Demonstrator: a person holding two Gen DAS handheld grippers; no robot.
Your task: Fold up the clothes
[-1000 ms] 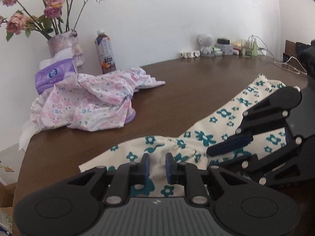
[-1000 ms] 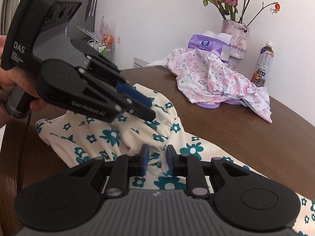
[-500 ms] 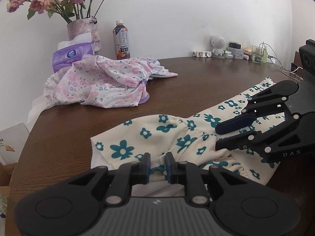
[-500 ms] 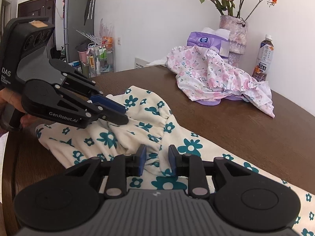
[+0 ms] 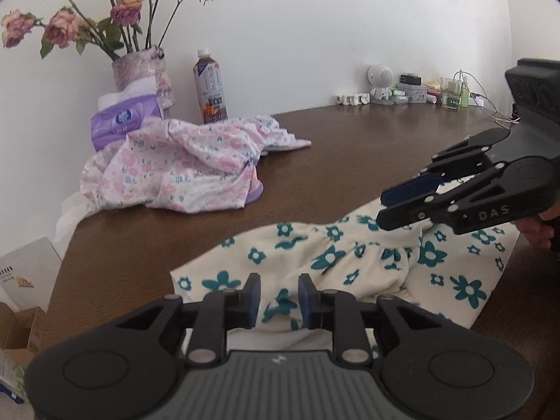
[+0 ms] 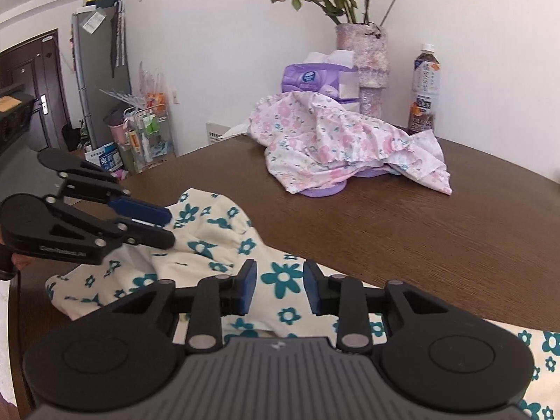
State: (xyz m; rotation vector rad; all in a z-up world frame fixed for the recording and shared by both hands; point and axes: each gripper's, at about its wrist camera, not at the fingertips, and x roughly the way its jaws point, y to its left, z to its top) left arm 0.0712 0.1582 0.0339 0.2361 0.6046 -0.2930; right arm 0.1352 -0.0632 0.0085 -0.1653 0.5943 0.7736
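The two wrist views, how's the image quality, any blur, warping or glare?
Left wrist view: strong fisheye bend curves the table edge, corners are vignetted dark, and the right gripper looks slightly soft. Right wrist view: the same barrel warp leans the grey cabinet; daylight is soft and even, with only mild sheen on the table.

Both views bright, even daylight; source not visible. White wall [image 5: 315, 28] evenly lit, slightly washed out. Soft sheen on table [image 5: 350, 154] top in both views, no hard glare. Shadows faint and diffuse under the pink cloth [image 5: 175, 171]. Strong fisheye bending: table edge curves, dark vignette at upper corners. Doorway [image 6: 31, 91] side of right view dimmer. Slight softness overall; left gripper [image 5: 276, 295] close to lens, mildly blurred.
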